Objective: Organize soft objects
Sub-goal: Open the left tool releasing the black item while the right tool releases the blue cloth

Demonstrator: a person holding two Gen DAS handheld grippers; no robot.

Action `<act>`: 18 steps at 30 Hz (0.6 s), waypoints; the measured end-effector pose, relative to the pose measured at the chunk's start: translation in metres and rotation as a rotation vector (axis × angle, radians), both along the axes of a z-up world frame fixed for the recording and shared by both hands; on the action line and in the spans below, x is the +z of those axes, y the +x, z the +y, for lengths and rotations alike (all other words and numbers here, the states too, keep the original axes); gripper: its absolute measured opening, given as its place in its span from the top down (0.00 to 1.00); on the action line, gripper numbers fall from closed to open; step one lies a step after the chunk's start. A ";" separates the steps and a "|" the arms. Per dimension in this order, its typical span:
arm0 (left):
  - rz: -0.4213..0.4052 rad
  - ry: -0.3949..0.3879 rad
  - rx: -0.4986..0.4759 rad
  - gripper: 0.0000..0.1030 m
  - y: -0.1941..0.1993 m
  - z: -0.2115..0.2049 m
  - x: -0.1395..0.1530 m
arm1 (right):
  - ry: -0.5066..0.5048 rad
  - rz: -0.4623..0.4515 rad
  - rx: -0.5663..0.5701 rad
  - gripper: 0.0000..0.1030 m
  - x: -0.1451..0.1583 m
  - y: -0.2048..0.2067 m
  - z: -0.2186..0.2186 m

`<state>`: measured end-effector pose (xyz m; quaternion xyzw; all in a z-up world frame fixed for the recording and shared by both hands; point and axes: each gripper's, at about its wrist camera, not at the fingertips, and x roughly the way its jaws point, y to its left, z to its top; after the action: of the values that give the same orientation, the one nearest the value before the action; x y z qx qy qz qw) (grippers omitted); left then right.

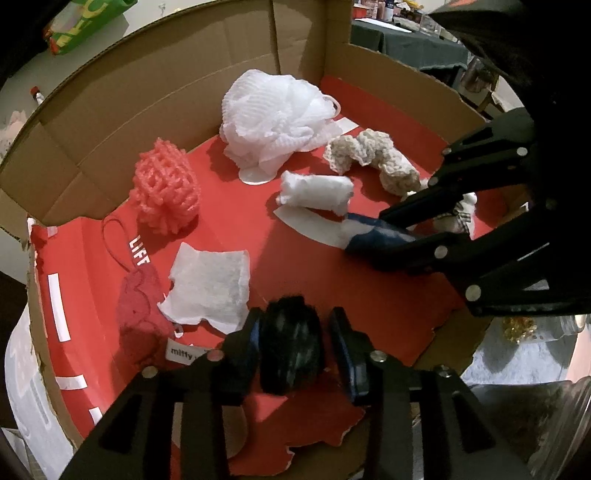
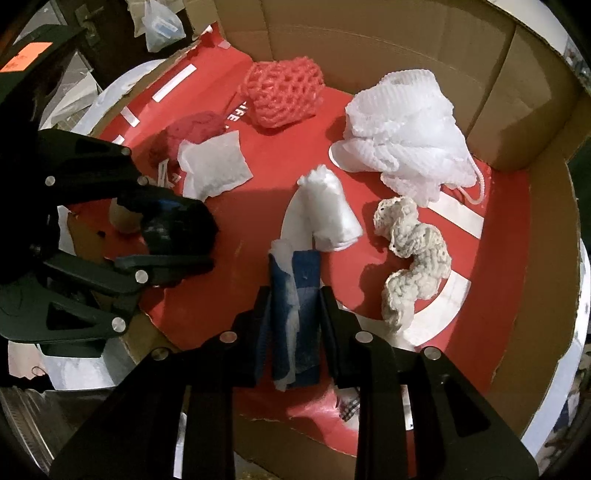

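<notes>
My left gripper (image 1: 295,350) is shut on a black fuzzy pom-pom (image 1: 290,343), held just above the red floor of the cardboard box (image 1: 92,122). My right gripper (image 2: 295,332) is shut on a folded blue and white cloth (image 2: 295,317), also low over the box floor. In the box lie a white mesh pouf (image 1: 273,118), a pink foam net (image 1: 166,188), a cream crocheted piece (image 1: 373,155), a white roll (image 1: 317,192), a white tissue (image 1: 210,288) and a dark red lace cloth (image 1: 140,317). The right gripper also shows in the left wrist view (image 1: 373,236), the left one in the right wrist view (image 2: 199,236).
The box walls rise at the back and sides; its front edge is torn and low. A checked cloth (image 2: 349,406) lies under my right gripper. A green package (image 1: 81,26) sits beyond the box. A glass jar (image 1: 546,424) stands at the lower right outside the box.
</notes>
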<state>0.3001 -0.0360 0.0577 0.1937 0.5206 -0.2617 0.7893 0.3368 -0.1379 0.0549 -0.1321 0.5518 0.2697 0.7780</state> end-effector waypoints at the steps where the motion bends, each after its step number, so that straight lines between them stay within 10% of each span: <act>1: 0.000 0.001 0.002 0.58 0.000 0.000 0.000 | -0.001 0.001 -0.001 0.76 -0.001 0.000 0.001; 8: -0.022 -0.017 0.032 0.42 0.001 -0.003 0.004 | -0.008 -0.006 -0.016 0.75 0.002 -0.006 -0.008; 11: -0.049 -0.026 0.065 0.38 -0.001 0.000 0.012 | -0.008 -0.023 -0.039 0.53 0.008 -0.009 -0.015; 12: -0.057 -0.032 0.079 0.38 -0.002 0.002 0.015 | -0.007 -0.034 -0.047 0.32 0.011 -0.011 -0.017; 18: -0.114 -0.062 0.202 0.25 -0.009 0.022 0.032 | -0.006 -0.123 -0.113 0.28 0.036 -0.023 -0.026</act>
<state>0.2913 -0.0144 0.0893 0.1304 0.4833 -0.1853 0.8456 0.3135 -0.1636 0.0911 -0.1194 0.5103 0.2149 0.8241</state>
